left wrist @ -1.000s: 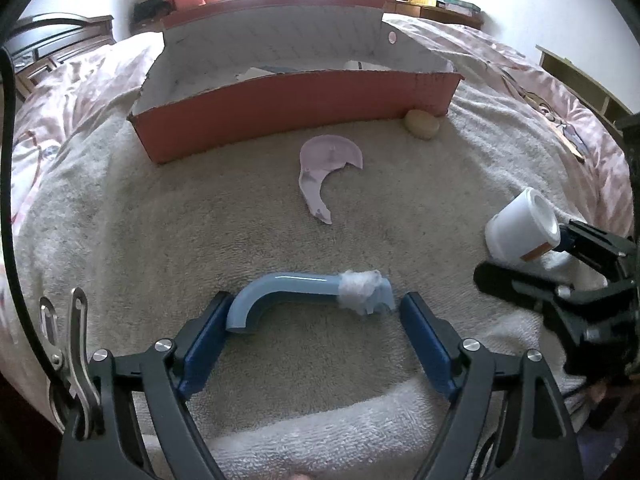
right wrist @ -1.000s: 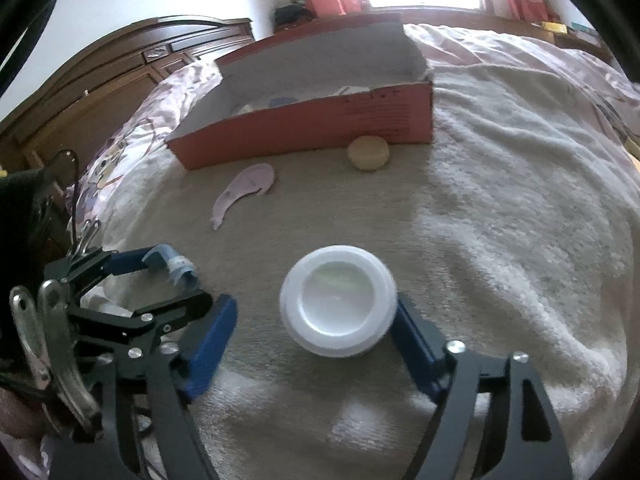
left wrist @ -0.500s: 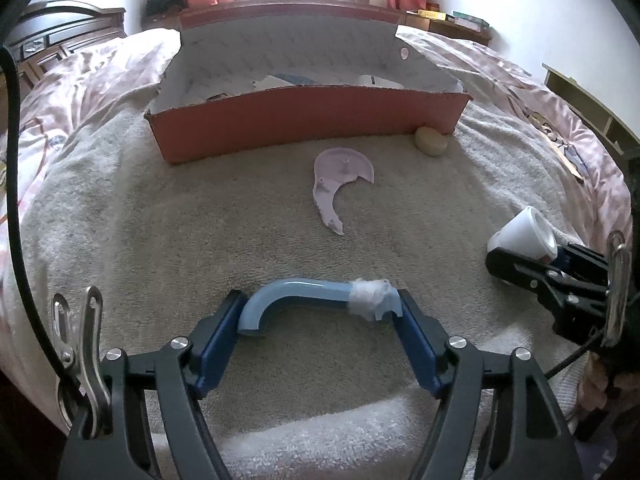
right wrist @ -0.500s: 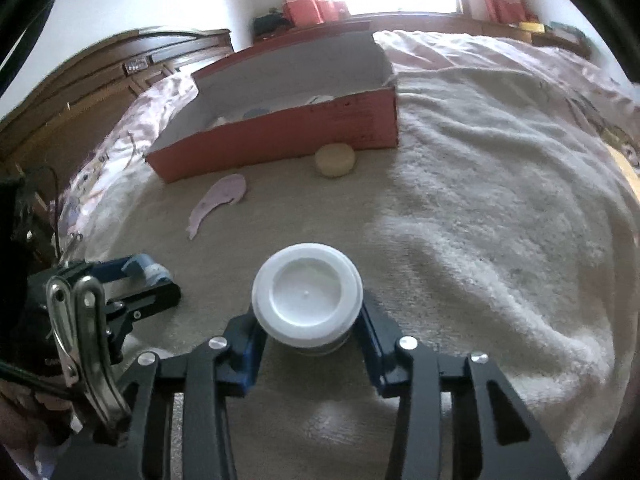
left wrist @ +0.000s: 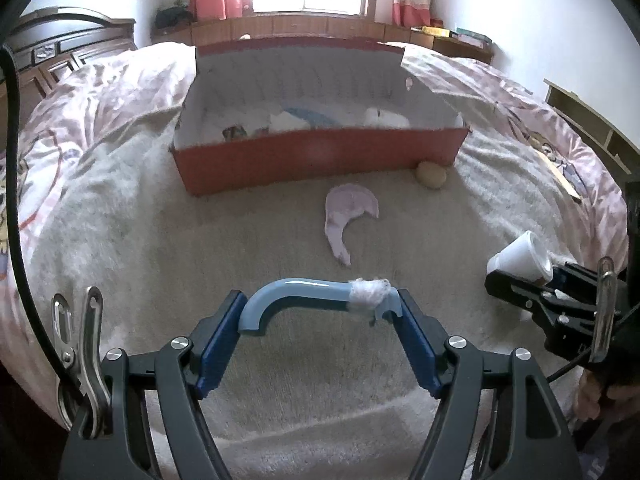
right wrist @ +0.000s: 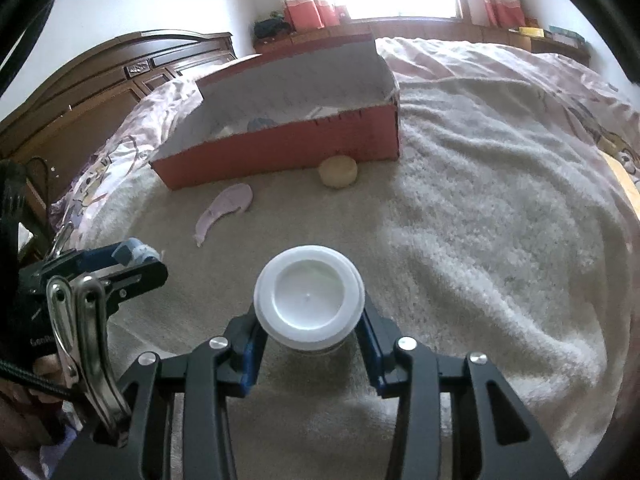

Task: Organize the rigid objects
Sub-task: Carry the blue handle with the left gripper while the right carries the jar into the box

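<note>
My left claw (left wrist: 320, 320) was clamped end to end on the blue curved handle (left wrist: 304, 300), pads pressing its bent end on one side and its white-wrapped end on the other, so the handle's long axis ran crosswise between the fingers, square to the way the claw pointed. It looked lifted just clear of the beige blanket (left wrist: 160, 260) on the bed. My right claw (right wrist: 310, 344) was closed on the white-lidded jar (right wrist: 310, 300), pads on its sides under the lid rim, lid facing the camera; in the left wrist view the same jar (left wrist: 520, 260) sat tilted in that claw off to the right. The relation that mattered: the red box (left wrist: 320, 156) lay straight ahead of both claws, up the bed, its long side running crosswise, roughly parallel to the handle. So I judged the handle could go forward and over the near wall without turning. The left claw faced the box middle; the right claw saw it ahead and slightly left, near its right end (right wrist: 384, 128). Neither looked clearly nearer. Between the claws and the box lay a lilac curved piece (left wrist: 348, 216) and a small tan round thing (left wrist: 431, 175) just beside the box's near wall, both still out on the blanket. The box already held a few things, too small to name.
</note>
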A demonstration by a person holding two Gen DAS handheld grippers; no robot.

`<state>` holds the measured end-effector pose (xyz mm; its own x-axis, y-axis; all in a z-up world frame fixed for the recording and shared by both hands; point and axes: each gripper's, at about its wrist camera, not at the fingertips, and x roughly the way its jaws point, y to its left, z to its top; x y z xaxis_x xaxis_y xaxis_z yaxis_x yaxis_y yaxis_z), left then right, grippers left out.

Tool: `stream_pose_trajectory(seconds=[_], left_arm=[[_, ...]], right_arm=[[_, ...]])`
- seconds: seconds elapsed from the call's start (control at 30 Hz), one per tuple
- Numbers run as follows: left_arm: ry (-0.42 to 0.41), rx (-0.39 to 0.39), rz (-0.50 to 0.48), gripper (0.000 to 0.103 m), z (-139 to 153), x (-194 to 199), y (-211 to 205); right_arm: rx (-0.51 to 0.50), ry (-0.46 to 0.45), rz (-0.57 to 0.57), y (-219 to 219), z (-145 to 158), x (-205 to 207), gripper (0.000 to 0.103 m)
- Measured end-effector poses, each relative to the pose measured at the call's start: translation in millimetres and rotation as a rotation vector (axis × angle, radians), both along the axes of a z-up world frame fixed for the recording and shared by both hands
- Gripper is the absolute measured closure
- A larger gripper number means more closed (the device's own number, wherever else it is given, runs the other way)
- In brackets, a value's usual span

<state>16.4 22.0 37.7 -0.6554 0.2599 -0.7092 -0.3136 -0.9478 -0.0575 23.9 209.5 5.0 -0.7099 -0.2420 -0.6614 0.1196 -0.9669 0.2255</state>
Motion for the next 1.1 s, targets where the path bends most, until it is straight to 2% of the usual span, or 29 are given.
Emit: stream_pose_trajectory(seconds=[0.2, 0.5, 0.83, 1.1], left_arm=[[0.049, -0.004, -0.018, 0.028, 18.8, -7.5, 4.2], [0.099, 0.01, -0.012, 0.028, 46.2, -30.2, 4.0], [0.119, 0.012, 0.009, 0.028, 63.7, -73.1, 5.6], [0.132, 0.007, 0.024, 0.028, 68.7, -109.1, 10.0]], right_arm=[[-0.012, 0.012, 0.016, -2.9, 13.1, -6.2, 0.06], [-0.008, 0.087, 0.055, -8.5, 43.9, -28.2, 0.06], [-0.001, 0.136, 0.083, -13.3, 69.2, -70.6, 0.06], [-0.027, 0.122, 0.069, -5.9, 72.9, -112.7, 0.06]])
